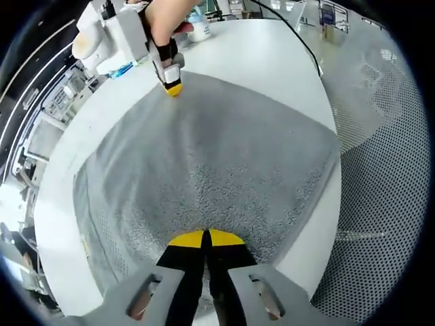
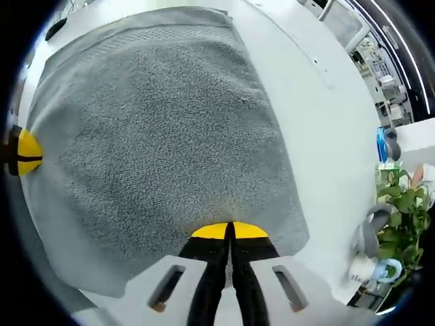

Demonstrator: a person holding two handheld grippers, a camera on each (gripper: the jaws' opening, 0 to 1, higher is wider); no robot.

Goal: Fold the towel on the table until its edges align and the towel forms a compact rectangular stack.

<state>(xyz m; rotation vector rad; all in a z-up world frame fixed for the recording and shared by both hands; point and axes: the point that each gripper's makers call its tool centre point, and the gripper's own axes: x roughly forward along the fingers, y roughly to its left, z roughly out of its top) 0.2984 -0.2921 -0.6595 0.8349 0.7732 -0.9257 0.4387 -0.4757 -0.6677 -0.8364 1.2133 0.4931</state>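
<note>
A grey towel (image 1: 211, 156) lies spread flat on the round white table (image 1: 272, 68). In the left gripper view my left gripper (image 1: 205, 239) is at the towel's near edge, its yellow-tipped jaws shut with the cloth pinched between them. Across the towel, a hand holds my right gripper (image 1: 171, 87), whose tip rests on the far edge. In the right gripper view the towel (image 2: 163, 129) spreads ahead of the right gripper (image 2: 230, 231), which is shut on its near edge. The left gripper's yellow tip (image 2: 26, 153) shows at the towel's left side.
A black cable (image 1: 299, 37) crosses the table's far part. Small bottles and clutter (image 1: 197, 28) stand near the far rim. A perforated metal floor (image 1: 380, 170) lies beyond the table edge. A potted plant (image 2: 401, 197), a blue bottle (image 2: 381, 144) and cups (image 2: 380, 268) sit at the right.
</note>
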